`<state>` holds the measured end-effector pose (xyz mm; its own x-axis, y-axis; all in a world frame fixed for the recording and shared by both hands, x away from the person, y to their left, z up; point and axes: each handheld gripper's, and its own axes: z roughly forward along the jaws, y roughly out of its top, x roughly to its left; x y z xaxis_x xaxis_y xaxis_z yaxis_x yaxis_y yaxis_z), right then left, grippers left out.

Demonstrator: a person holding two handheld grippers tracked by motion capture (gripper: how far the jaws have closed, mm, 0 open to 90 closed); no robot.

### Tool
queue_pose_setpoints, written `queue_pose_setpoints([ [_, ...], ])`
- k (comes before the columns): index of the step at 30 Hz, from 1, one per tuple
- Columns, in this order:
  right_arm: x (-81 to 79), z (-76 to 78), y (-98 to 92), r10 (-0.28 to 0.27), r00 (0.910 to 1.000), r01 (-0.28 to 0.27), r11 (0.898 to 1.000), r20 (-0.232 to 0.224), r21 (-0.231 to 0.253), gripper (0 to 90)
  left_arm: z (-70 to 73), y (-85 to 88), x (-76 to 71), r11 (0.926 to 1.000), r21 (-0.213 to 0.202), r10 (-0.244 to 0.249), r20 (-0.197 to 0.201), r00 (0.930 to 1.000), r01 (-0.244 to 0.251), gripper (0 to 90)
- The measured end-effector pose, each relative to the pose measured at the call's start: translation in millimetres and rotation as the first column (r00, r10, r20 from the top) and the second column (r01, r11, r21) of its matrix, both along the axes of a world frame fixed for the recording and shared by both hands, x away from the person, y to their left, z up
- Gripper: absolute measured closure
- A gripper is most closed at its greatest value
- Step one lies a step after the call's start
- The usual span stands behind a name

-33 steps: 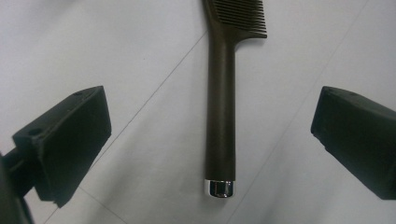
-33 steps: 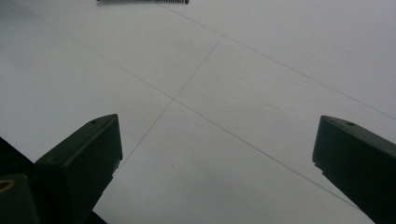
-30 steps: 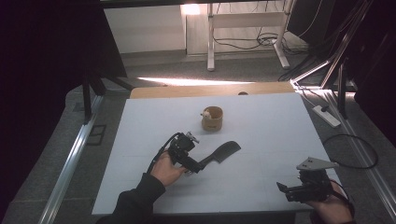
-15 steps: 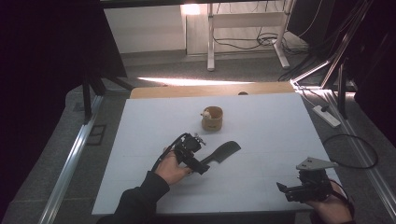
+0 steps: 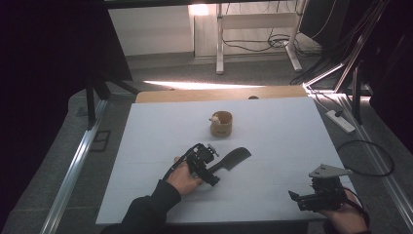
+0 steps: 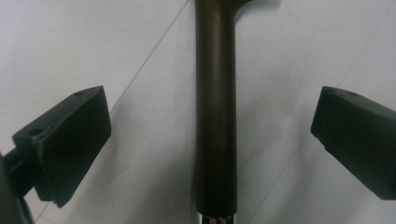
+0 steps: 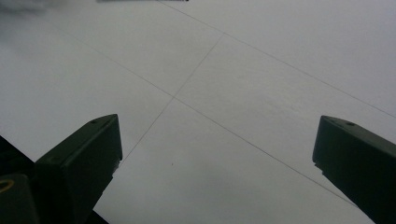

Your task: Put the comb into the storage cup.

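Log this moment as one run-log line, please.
left gripper: open, jaws either side of cleaver handle | cleaver: flat on table | right gripper: open, idle

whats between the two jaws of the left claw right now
The dark handle of the black cleaver lies between the jaws of the open left claw, untouched by either, with white table on both sides; the left gripper view shows it.

Item: dark cleaver-shaped knife (image 5: 233, 160)
Pose: flat on worktop
Handle (image 6: 215, 116): between the open left fingers (image 6: 70, 140), untouched
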<state>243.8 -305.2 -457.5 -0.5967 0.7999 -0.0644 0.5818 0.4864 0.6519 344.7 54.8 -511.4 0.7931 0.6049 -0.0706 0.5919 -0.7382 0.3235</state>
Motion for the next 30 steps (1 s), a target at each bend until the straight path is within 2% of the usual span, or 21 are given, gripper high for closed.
queue_pose_setpoints([
  [6, -0.1, -0.1, 0.1, 0.002, 1.0, -0.002, 1.0, 0.002, 0.0, 1.8, -7.6, -3.4, -1.0, 0.9994, 0.035, -0.001, 0.005, 1.0, 0.001, 0.0],
  [15, -0.1, -0.1, 0.3, 0.004, 1.0, -0.004, 1.0, 0.001, -0.002, 1.8, -6.6, -3.5, -2.1, 0.9992, 0.039, -0.012, 0.01, 0.9999, 0.011, 0.5],
  [19, -0.1, -0.2, 0.3, 0.004, 1.0, -0.004, 1.0, 0.001, -0.002, 1.8, -0.7, -3.6, -4.8, 0.9991, 0.031, -0.031, 0.012, 0.9995, 0.03, 15.2],
  [25, -0.1, -0.2, 0.4, 0.005, 1.0, -0.005, 1.0, 0.001, -0.003, 1.8, 5.0, -0.8, -5.6, 0.9998, 0.02, -0.003, 0.017, 0.9998, 0.003, 46.1],
  [30, 0.1, -0.3, 0.5, 0.006, 1.0, -0.006, 1.0, 0.0, -0.003, 1.8, 6.0, 1.0, -5.9, 0.9999, 0.014, -0.004, 0.016, 0.9999, 0.003, 64.9],
])
